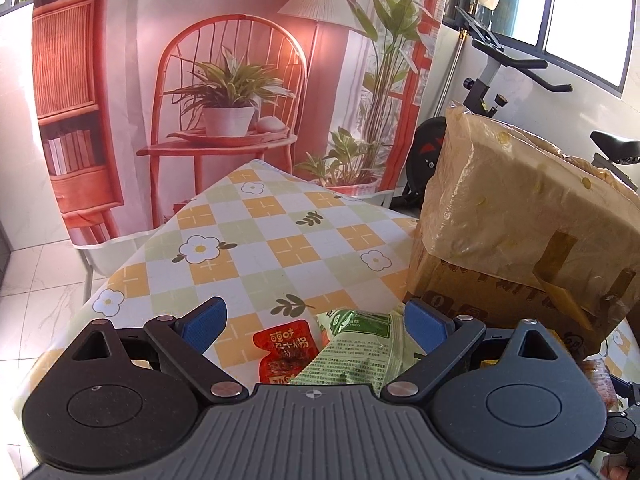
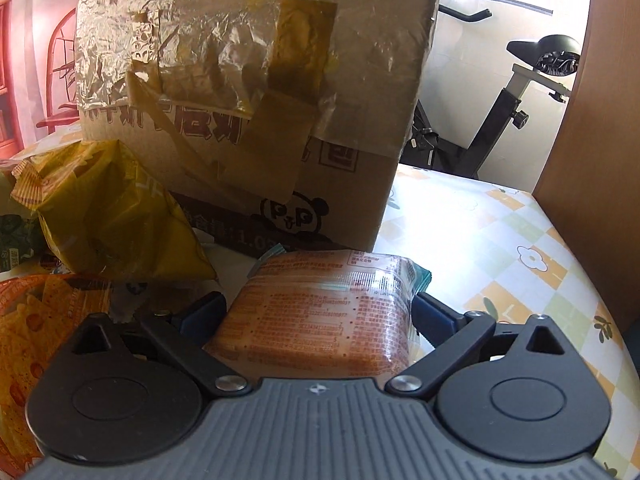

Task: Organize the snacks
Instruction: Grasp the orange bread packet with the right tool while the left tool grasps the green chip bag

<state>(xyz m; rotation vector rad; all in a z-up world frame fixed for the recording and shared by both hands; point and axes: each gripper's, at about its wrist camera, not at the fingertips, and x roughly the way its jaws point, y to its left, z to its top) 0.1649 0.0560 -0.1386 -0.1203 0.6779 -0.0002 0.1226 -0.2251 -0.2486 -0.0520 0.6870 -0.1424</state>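
Your right gripper [image 2: 316, 312] grasps an orange snack pack [image 2: 320, 316], the cardboard box [image 2: 256, 92] at twelve o'clock. Your left gripper [image 1: 316, 320] is spread above a green packet [image 1: 356, 344], box at two o'clock.

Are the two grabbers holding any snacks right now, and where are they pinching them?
The right gripper pinches the orange snack pack across its two side edges. The left gripper is open, holding nothing; a green snack bag lies under it.
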